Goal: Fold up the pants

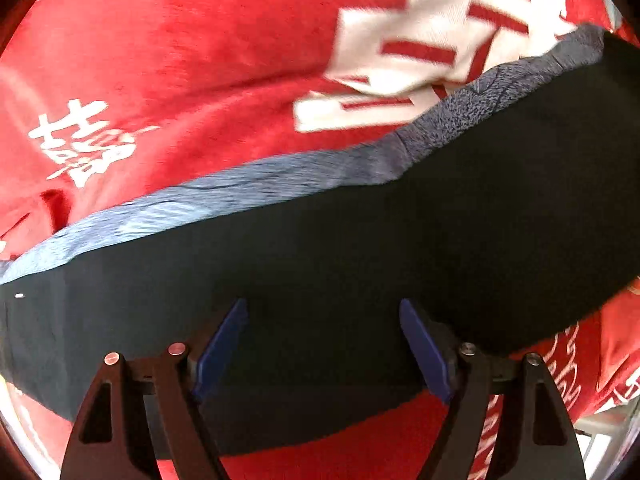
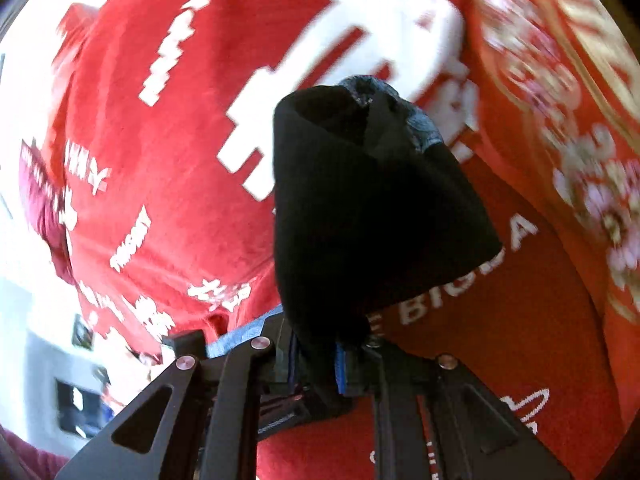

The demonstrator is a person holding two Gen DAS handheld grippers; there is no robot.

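Note:
The pants are black with a blue-grey inner band along their far edge. They lie as a wide strip across a red bedcover. My left gripper is open just above the black cloth, its blue pads spread wide, holding nothing. My right gripper is shut on a bunch of the same pants, which rise from the closed jaws as a dark cone lifted off the cover.
The red bedcover has large white characters and small white text. A red patterned quilt lies at the right. A light floor and blurred room objects show at lower left in the right wrist view.

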